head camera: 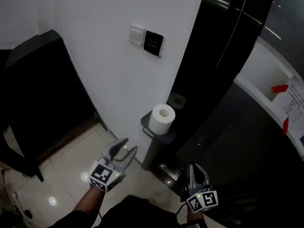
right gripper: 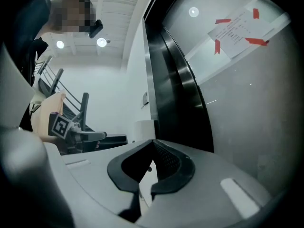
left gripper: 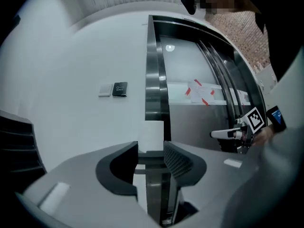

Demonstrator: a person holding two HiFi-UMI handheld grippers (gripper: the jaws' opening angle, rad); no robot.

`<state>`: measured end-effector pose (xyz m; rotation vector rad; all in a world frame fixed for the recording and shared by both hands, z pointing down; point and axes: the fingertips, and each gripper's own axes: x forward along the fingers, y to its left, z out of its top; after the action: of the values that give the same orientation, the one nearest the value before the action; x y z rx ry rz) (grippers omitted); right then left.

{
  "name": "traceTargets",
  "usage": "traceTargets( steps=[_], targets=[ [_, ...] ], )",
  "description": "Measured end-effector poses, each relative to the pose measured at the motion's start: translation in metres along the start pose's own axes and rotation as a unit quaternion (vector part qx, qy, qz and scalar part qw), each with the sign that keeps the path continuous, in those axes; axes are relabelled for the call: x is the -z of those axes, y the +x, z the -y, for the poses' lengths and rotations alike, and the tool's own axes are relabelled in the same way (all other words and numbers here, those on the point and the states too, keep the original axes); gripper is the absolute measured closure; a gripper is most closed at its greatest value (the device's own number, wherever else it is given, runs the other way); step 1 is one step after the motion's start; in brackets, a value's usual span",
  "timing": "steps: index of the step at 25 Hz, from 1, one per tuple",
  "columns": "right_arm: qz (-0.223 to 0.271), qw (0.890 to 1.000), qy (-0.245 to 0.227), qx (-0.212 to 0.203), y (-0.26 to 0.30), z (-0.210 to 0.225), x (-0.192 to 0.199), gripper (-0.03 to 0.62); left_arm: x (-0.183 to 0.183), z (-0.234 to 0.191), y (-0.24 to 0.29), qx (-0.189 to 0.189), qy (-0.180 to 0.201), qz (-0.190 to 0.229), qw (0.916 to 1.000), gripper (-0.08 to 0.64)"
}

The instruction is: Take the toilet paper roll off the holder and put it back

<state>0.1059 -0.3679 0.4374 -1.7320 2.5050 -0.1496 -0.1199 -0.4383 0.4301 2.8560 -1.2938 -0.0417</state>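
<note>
As it sits on the holder [head camera: 164, 138], the roll [head camera: 162, 118] stands upright.

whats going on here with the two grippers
A person holds a gripper in each hand, facing a toilet paper roll standing upright on its dark holder. The left gripper has its fingers apart, aimed at the roll but not touching it. The right gripper is shut and empty.

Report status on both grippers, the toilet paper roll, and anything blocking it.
Left gripper open, empty, aimed at white toilet paper roll. Right gripper shut, empty. Roll upright on dark holder, untouched. Nothing in the way.
</note>
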Motion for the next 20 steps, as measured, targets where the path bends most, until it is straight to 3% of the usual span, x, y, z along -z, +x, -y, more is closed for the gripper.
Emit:
traceTargets(
  steps=[4, 7, 11, 17, 20],
  targets=[
    [0.005, 1.000, -0.001, 0.018, -0.005, 0.025, -0.005, 0.578, -0.010, 0.005, 0.045, 0.012, -0.008, 0.006, 0.9999, 0.347],
    [0.007, 0.999, 0.003, 0.037, -0.014, 0.045, -0.006, 0.578, -0.016, 0.005, 0.074, 0.007, -0.015, 0.005, 0.9998, 0.225],
    [0.013, 0.998, 0.014, 0.058, -0.024, 0.067, -0.007, 0.578, -0.023, 0.004, 0.106, -0.014, 0.006, -0.003, 0.9999, 0.089],
    [0.020, 0.997, 0.017, 0.075, -0.032, 0.086, -0.010, 0.578, -0.009, 0.009, 0.149, 0.003, 0.017, -0.058, 0.9981, 0.063],
    [0.024, 0.996, 0.017, 0.081, -0.035, 0.094, -0.012, 0.578, -0.009, 0.010, 0.161, 0.006, 0.020, -0.062, 0.9979, 0.063]
  ],
)
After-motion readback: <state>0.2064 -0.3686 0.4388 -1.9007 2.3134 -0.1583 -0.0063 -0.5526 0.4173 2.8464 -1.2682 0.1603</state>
